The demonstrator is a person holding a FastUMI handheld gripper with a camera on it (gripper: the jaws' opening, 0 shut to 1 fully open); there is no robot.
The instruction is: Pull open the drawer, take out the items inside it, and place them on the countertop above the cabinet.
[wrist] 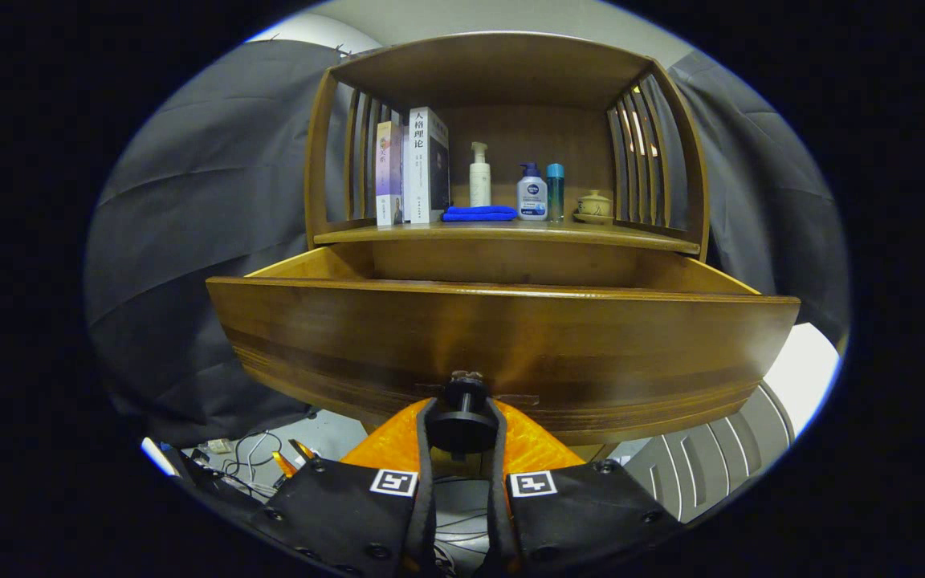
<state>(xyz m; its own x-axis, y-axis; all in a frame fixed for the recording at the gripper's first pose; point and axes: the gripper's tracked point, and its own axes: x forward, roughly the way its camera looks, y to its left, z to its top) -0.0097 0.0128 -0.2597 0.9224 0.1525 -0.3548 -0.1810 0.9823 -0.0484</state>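
Close up, tool [462,421] clamped on the knob [462,417] of the drawer [503,345], drawer pulled out toward the camera, its inside hidden, beyond it the surface [503,233] with books [414,164], blue cloth [478,213], bottles [531,193], small lidded cup [594,204].

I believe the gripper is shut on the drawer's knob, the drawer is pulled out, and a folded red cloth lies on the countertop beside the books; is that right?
Nearly. In the gripper view the cloth is blue, not red. The rest holds: the gripper is shut on the knob, the drawer is pulled out, and the cloth lies on the countertop beside the books.
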